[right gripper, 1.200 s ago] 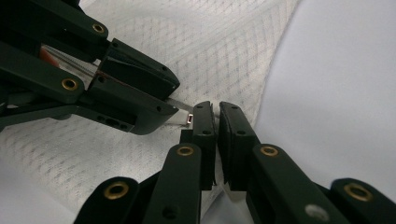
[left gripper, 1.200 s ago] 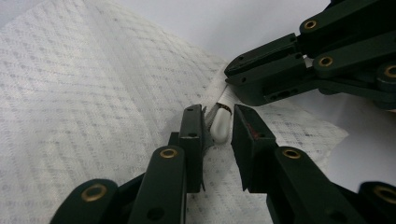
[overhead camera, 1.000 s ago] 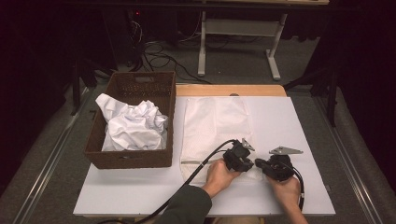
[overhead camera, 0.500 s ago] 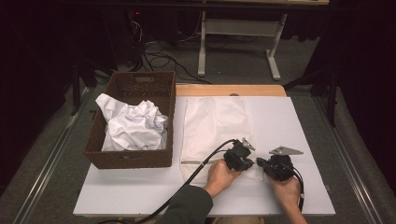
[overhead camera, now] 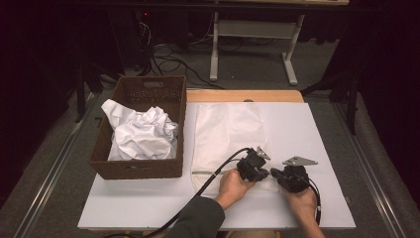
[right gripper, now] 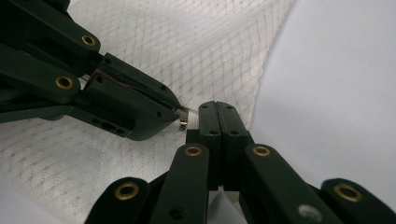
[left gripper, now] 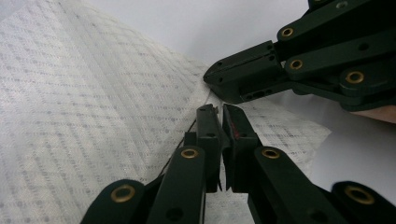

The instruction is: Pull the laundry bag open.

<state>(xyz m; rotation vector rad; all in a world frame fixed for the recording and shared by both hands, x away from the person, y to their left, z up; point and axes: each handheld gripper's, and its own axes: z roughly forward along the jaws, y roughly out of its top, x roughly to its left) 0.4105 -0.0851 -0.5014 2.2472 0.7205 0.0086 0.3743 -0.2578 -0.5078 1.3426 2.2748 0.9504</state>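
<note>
Both grippers are clamped on the near end of a white mesh laundry bag [overhead camera: 229,144] that lies flat on the white table [overhead camera: 317,129], its length running away from the person. Left gripper [overhead camera: 261,174], held in the person's left hand [overhead camera: 232,186], has just finished closing; in the left gripper view its jaws stand almost together with the bag's zipper pull and a fold of mesh caught between their tips [left gripper: 219,122]. Right gripper [overhead camera: 276,174], in the right hand [overhead camera: 300,202], has its jaws pressed fully together in the right gripper view, pinching the bag's edge right beside the zipper end [right gripper: 217,120]. Tips of the two grippers nearly touch, meeting at the bag's near right corner. To the left of the bag, just beside it, stands a brown wicker basket [overhead camera: 143,168] holding a crumpled white cloth [overhead camera: 141,133]. A black cable [overhead camera: 208,181] trails from the left gripper toward the table's near edge.
</note>
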